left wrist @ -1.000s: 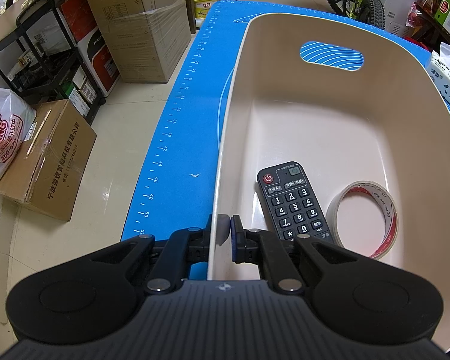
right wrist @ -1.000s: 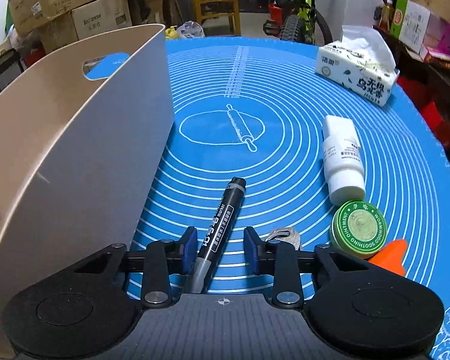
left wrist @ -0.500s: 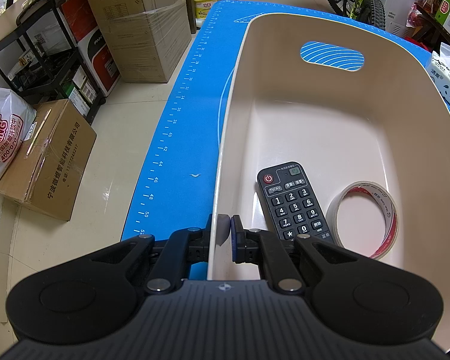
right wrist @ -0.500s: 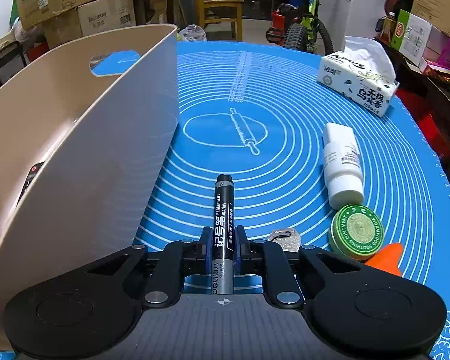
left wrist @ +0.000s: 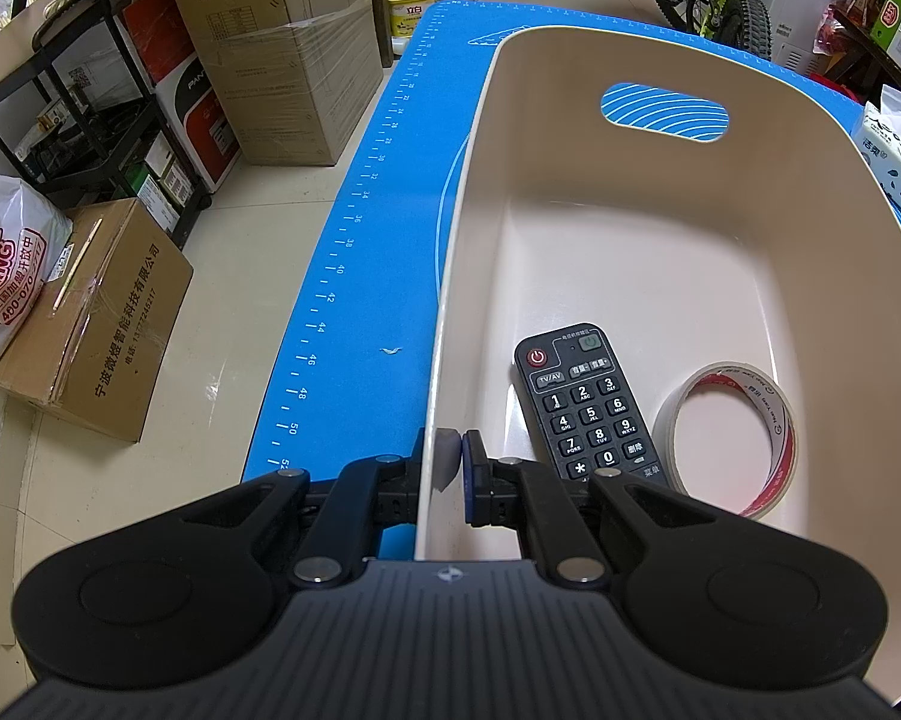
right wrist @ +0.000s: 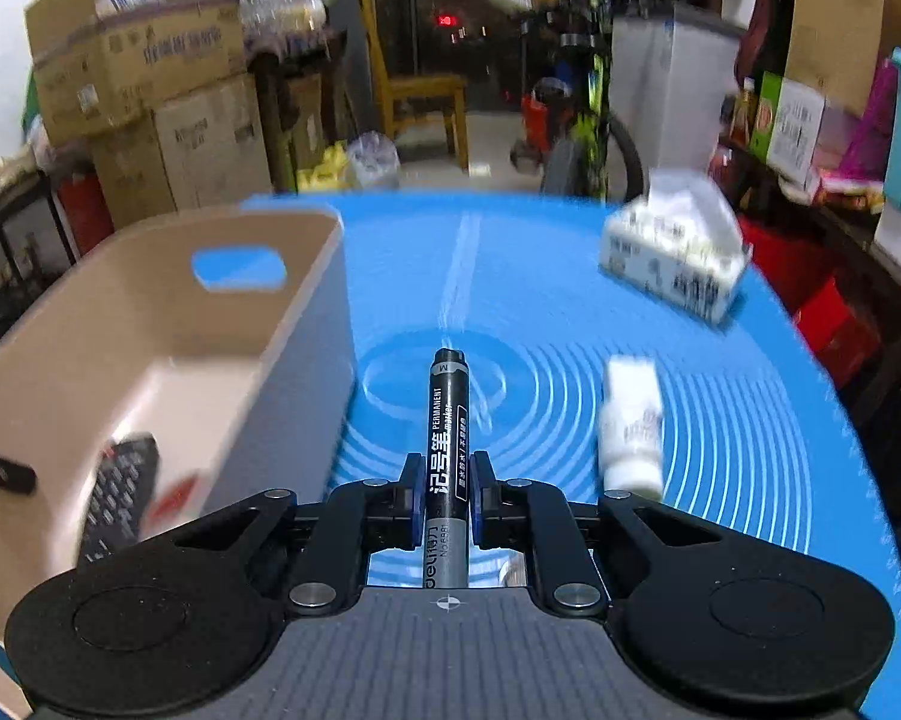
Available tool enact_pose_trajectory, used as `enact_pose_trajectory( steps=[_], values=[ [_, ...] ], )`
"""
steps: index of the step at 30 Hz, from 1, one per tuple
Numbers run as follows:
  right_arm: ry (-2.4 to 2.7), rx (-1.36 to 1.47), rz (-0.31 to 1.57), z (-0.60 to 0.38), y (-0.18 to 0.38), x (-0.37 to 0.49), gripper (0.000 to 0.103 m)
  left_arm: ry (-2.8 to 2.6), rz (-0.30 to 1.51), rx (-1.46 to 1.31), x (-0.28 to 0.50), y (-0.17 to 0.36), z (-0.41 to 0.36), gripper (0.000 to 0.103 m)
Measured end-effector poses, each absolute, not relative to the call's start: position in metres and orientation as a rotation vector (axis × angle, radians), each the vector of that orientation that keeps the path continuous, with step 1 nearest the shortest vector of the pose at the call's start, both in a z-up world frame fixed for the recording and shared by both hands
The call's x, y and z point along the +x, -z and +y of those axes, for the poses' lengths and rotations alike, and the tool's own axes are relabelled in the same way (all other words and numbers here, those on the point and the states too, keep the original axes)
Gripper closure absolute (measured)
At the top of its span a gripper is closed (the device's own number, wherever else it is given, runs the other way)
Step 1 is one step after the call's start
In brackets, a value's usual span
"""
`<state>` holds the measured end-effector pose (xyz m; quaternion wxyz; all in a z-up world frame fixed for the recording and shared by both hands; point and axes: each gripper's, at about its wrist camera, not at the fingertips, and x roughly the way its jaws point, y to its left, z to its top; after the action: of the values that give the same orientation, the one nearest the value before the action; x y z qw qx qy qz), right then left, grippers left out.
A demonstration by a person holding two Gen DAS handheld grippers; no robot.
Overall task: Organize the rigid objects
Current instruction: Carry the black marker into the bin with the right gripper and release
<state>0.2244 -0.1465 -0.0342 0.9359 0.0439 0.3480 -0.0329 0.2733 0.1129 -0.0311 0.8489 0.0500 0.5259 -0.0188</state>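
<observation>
Marker [right wrist: 447,450], clamped lengthwise in the right hand-held gripper [right wrist: 446,495], may clip the bin [right wrist: 150,324] wall at left, its rim pinched by the shut left hand-held gripper [left wrist: 450,461].

**Marker lifted, bin part filled**

The black permanent marker [right wrist: 447,456] points away from the camera, cap end forward, raised above the blue mat. The beige bin [left wrist: 660,60] stands upright with a handle cutout in its far wall. On its floor lie a black remote [left wrist: 588,402], buttons up, and just beside it a roll of tape [left wrist: 727,438] lying flat. A white bottle [right wrist: 630,420] lies on its side on the mat.
</observation>
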Motion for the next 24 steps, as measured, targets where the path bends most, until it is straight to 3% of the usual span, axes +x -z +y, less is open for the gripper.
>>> enact_pose_trajectory(
  steps=[13, 24],
  values=[
    [-0.056, 0.042, 0.528, -0.102, -0.035, 0.226, 0.079, 0.044, 1.109, 0.106, 0.274, 0.032, 0.111, 0.093],
    [-0.183, -0.050, 0.603, -0.047, -0.022, 0.244, 0.079, 0.044, 1.108, 0.109, 0.274, 0.032, 0.110, 0.093]
  ],
)
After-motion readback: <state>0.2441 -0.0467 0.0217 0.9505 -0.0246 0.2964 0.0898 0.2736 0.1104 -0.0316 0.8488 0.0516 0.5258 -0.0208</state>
